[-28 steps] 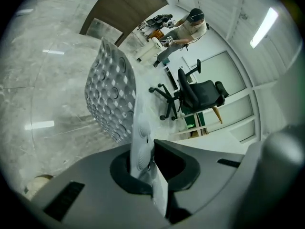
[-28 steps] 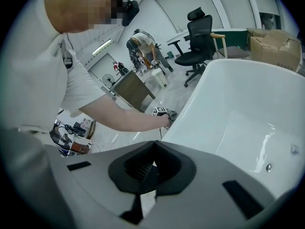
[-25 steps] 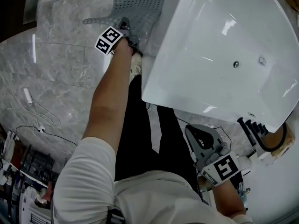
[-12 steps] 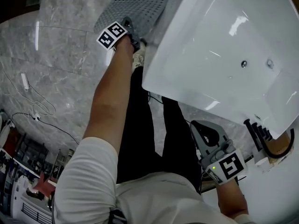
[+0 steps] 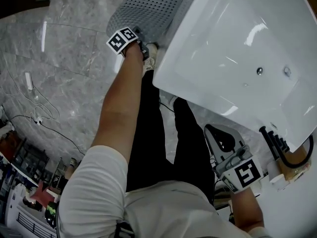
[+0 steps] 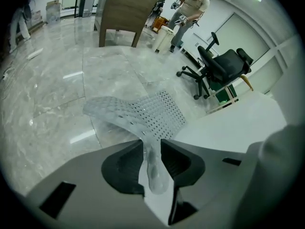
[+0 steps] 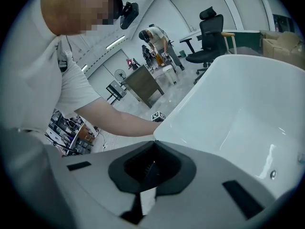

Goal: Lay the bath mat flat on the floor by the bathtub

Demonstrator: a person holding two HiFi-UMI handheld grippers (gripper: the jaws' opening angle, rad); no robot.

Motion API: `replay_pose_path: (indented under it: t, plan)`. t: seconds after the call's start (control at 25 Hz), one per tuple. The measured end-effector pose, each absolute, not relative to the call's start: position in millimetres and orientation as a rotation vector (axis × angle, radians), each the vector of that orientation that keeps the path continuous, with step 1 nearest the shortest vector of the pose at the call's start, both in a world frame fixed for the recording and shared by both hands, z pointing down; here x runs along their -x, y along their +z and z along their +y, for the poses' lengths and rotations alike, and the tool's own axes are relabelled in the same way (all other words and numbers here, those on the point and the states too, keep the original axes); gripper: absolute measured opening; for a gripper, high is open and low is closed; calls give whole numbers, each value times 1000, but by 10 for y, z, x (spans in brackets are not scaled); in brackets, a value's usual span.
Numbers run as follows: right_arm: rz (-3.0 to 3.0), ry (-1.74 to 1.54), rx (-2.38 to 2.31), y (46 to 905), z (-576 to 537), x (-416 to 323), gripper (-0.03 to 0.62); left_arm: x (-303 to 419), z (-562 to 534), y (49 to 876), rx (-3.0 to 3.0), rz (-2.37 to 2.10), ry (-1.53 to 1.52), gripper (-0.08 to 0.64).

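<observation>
The bath mat (image 5: pixel 148 4) is translucent grey with many small holes and lies partly on the marble floor beside the white bathtub (image 5: pixel 237 58). My left gripper (image 5: pixel 141 47) is shut on the mat's near edge at the tub's corner. In the left gripper view the mat (image 6: pixel 143 116) runs up from between the jaws of that gripper (image 6: pixel 152 149), curling over the floor next to the tub's rim (image 6: pixel 228 123). My right gripper (image 5: pixel 218 138) hangs shut and empty by the tub's near side. The right gripper view shows this gripper (image 7: pixel 150 168) below the bathtub (image 7: pixel 238 113).
Thin cables (image 5: pixel 39 118) and a small white object (image 5: pixel 28 81) lie on the floor at left. Black tap fittings (image 5: pixel 275 140) stand at the tub's right end. Farther off are an office chair (image 6: pixel 219 68), a wooden cabinet (image 6: pixel 126 8) and a person (image 6: pixel 190 8).
My left gripper has stayed on the mat while the head view shifted. The mat's loose left flap no longer sticks out, and more of the mat now lies spread by the tub.
</observation>
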State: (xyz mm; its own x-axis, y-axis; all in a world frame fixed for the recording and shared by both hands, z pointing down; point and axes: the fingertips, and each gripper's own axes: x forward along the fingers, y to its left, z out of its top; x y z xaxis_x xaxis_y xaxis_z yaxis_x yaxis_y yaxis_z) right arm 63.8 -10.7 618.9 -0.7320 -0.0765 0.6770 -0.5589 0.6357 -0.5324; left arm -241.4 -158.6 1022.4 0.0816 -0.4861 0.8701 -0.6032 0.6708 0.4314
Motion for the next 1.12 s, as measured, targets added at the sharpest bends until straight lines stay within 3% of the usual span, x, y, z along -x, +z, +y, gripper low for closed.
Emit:
replay_pose_path:
  t: [0.48,1.12]
  plan:
    - [-2342,905,-491,5739,22,-479,11,2431,-977,9377,-1002,-1580,96,104]
    - [-2458,713,-475,4775,289,-642,11,1942,-447,7263,-1334,-1531,39,78]
